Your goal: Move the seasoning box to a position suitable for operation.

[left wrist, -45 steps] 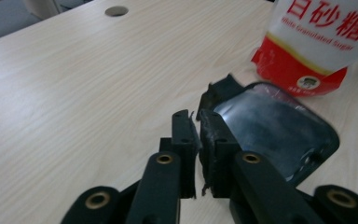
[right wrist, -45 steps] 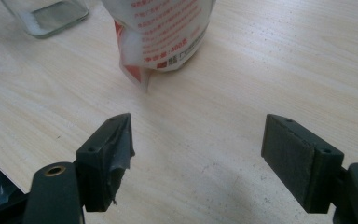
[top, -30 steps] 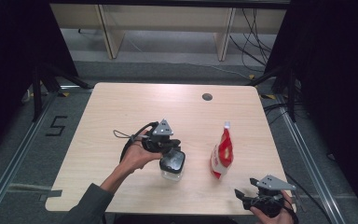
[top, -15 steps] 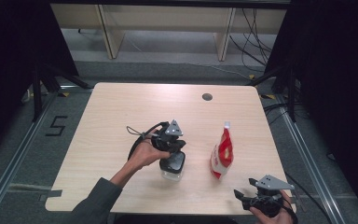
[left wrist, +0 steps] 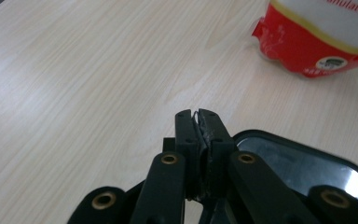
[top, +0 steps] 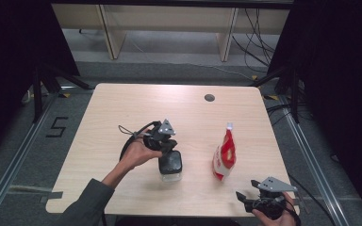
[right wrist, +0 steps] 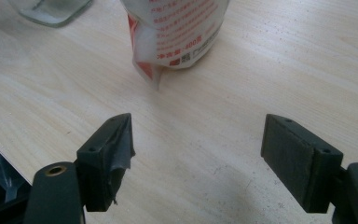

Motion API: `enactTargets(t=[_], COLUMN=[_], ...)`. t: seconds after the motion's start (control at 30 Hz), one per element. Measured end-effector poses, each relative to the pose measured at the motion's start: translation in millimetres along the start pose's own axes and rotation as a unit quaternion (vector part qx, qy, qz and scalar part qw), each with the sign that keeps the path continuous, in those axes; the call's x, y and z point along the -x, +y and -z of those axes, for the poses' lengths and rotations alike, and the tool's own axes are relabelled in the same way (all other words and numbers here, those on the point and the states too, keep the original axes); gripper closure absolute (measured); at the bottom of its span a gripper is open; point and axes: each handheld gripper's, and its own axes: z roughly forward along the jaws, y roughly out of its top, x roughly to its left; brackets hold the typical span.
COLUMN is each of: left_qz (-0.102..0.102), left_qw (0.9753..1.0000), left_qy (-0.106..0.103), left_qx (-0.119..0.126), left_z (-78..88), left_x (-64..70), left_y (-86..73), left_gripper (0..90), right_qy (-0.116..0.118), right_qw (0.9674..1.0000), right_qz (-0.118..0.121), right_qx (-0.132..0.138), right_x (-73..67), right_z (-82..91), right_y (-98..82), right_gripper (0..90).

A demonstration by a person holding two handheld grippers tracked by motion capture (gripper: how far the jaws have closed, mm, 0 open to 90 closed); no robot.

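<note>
Two grippers are at work over a pale wooden table [top: 122, 108]. In the high view the left gripper [top: 168, 147] sits at the centre of the frame, held by a hand [top: 134, 154] that comes up from the lower left, and it hangs right over a clear glass jar [top: 170, 175] with a dark lid [top: 170, 160]. In the left gripper view its jaws are pressed together with nothing between the pads, and the lid [left wrist: 303, 168] lies just to the lower right of them, beside the jaws rather than between them; whether they touch it I cannot tell. A red and white pouch [top: 224, 156] stands upright on the table just right of the jar, a little apart from it, and it shows in the upper right corner of the left gripper view [left wrist: 317, 42]. The right gripper [top: 246, 199] rests low at the bottom right of the high view, near the table's front edge. In the right gripper view its jaws stand wide apart over bare wood, with the pouch [right wrist: 177, 32] at the top centre, well ahead of the pads, and the jar's base [right wrist: 51, 11] in the upper left corner.
</note>
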Motion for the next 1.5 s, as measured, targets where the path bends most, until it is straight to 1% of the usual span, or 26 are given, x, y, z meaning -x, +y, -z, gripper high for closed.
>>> enactTargets(t=[0.13, 0.17, 0.2, 0.23, 0.27, 0.3, 0.5, 0.57, 0.6, 0.67, 0.7, 0.73, 0.8, 0.83, 0.9, 1.0, 1.03, 1.13, 1.17, 1.2, 1.23, 1.27, 1.37, 1.4, 1.47, 1.5], left_qz=[0.012, 0.013, 0.022, 0.022, 0.026, 0.037, 0.060, 0.059, 0.041, 0.049, 0.094, 0.105, 0.103, 0.111, 0.105, 0.105, 0.090, 0.092, 0.106, 0.112, 0.121, 0.110, 0.107, 0.084, 0.067, 0.059], left_qw=[0.9999, 0.9999, 0.9997, 0.9997, 0.9996, 0.9993, 0.9981, 0.9980, 0.9988, 0.9984, 0.9954, 0.9943, 0.9944, 0.9932, 0.9938, 0.9933, 0.9917, 0.9897, 0.9859, 0.9854, 0.9849, 0.9867, 0.9864, 0.9900, 0.9933, 0.9944], left_qy=[0.005, 0.006, 0.005, 0.005, 0.005, 0.005, -0.005, -0.011, -0.002, -0.005, -0.007, -0.009, -0.009, -0.017, -0.017, -0.010, -0.005, 0.004, 0.002, 0.004, 0.008, 0.009, 0.011, 0.004, 0.011, 0.005], left_qx=[-0.006, -0.006, -0.003, -0.003, -0.002, 0.002, 0.015, 0.020, 0.026, 0.027, 0.018, 0.019, 0.022, 0.030, 0.034, 0.047, 0.092, 0.110, 0.129, 0.128, 0.124, 0.120, 0.124, 0.113, 0.094, 0.087], left_z=[12.6, 16.0, 18.5, 18.5, 22.1, 26.3, 38.0, 40.7, 42.7, 43.7, 47.4, 48.9, 50.2, 51.7, 52.3, 57.8, 60.4, 65.9, 67.1, 69.1, 70.2, 69.5, 68.0, 63.3, 56.9, 54.1], left_x=[-5.4, -7.2, -8.2, -8.2, -10.0, -11.3, -13.5, -14.1, -16.4, -14.8, -7.7, -6.6, -7.6, -8.0, -9.0, -9.7, -17.9, -21.0, -20.0, -19.3, -17.7, -17.4, -16.2, -15.7, -14.5, -14.2], left_y=[-13.5, -17.0, -21.0, -21.0, -25.2, -31.1, -46.9, -50.4, -52.1, -54.0, -58.3, -59.6, -60.9, -63.7, -64.9, -70.5, -76.2, -85.4, -92.3, -96.6, -102.4, -111.6, -119.1, -126.1, -131.9, -133.8], left_gripper=[87.0, 87.1, 87.1, 87.1, 87.2, 87.2, 87.1, 87.1, 87.1, 87.0, 86.9, 86.9, 86.7, 86.8, 86.0, 82.8, 81.7, 79.4, 79.4, 79.0, 78.9, 78.0, 75.4, 73.0, 70.8, 69.6], right_qy=[0.001, 0.000, 0.001, 0.001, -0.004, -0.001, -0.005, -0.005, -0.001, -0.002, -0.006, 0.002, 0.001, 0.001, -0.001, -0.004, -0.002, -0.005, 0.001, -0.003, -0.001, 0.001, -0.003, -0.001, -0.001, 0.000], right_qw=[1.0000, 0.9997, 1.0000, 1.0000, 0.9999, 0.9999, 0.9999, 0.9998, 0.9999, 0.9999, 0.9998, 0.9999, 0.9999, 0.9999, 0.9999, 1.0000, 1.0000, 1.0000, 1.0000, 1.0000, 0.9999, 1.0000, 1.0000, 0.9999, 0.9999, 0.9999], right_qz=[0.004, 0.023, -0.003, -0.003, 0.013, 0.010, 0.016, 0.017, 0.015, 0.016, 0.017, 0.013, 0.013, 0.015, 0.016, 0.003, 0.004, 0.004, -0.002, 0.004, -0.009, 0.001, 0.003, 0.015, 0.016, 0.016], right_qx=[-0.003, 0.001, -0.003, -0.003, -0.006, -0.007, 0.001, 0.000, 0.000, 0.001, 0.000, 0.000, -0.001, -0.002, 0.001, -0.004, 0.001, 0.001, -0.001, 0.002, -0.004, 0.001, -0.005, -0.001, 0.000, -0.002], right_x=[-3.1, -1.4, -5.4, -5.4, -3.1, -3.2, -1.2, -1.5, -1.7, -1.7, -1.5, -1.7, -1.8, -1.2, -0.8, -1.6, -0.7, -0.4, -0.8, -0.1, -2.3, -0.8, -1.9, -1.0, -0.7, -0.6], right_z=[0.2, -0.2, -0.3, -0.3, -0.4, -0.5, -0.7, -0.9, -1.2, -1.2, -0.8, -1.8, -1.9, -1.5, -2.0, -0.2, -1.0, -0.5, -0.4, -0.8, -0.4, -1.3, -0.2, -0.2, -0.4, -0.7], right_y=[0.6, 1.5, 0.8, 0.8, 1.0, 0.8, 0.8, 0.9, 0.8, 0.8, 0.9, 0.6, 0.4, 0.7, 0.6, 0.4, 0.2, -0.2, -0.1, 0.0, -0.2, 0.1, 0.8, 1.2, 1.3, 1.2], right_gripper=[26.3, 26.3, 26.3, 26.3, 26.3, 26.3, 26.3, 26.2, 26.3, 26.3, 26.3, 26.3, 26.3, 26.4, 26.4, 26.8, 26.8, 26.8, 26.8, 26.8, 27.3, 27.9, 27.9, 27.9, 27.9, 27.9])
